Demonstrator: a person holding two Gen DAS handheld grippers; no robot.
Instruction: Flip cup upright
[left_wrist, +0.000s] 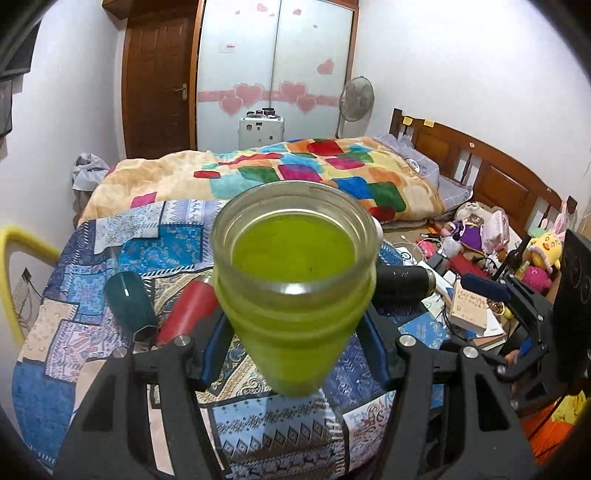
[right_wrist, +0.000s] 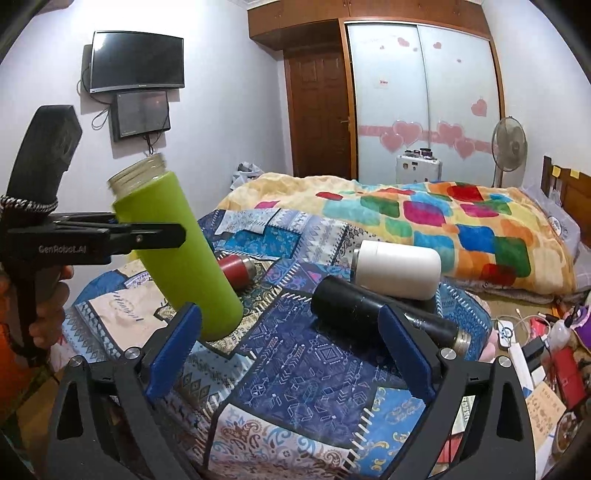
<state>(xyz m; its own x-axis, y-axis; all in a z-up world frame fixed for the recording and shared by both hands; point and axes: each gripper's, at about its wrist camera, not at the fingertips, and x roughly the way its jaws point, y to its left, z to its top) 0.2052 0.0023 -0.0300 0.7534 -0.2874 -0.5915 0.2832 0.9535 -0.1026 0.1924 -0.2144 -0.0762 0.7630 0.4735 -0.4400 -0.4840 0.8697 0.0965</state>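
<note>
My left gripper (left_wrist: 295, 325) is shut on a lime-green cup (left_wrist: 291, 295) with a clear threaded rim. The cup's open mouth faces the left wrist camera. In the right wrist view the same green cup (right_wrist: 177, 254) is tilted, mouth up and to the left, its base touching or just above the patterned blue cloth (right_wrist: 314, 369), held by the left gripper (right_wrist: 155, 232) around its middle. My right gripper (right_wrist: 291, 354) is open and empty, low over the cloth, to the right of the cup.
On the cloth lie a red flask (right_wrist: 236, 267), a black flask (right_wrist: 369, 310), a white cup (right_wrist: 397, 269) and a dark teal cup (left_wrist: 129, 302). A bed with a colourful blanket (right_wrist: 424, 221) lies behind. Clutter of books and toys (left_wrist: 480, 295) lies at the right.
</note>
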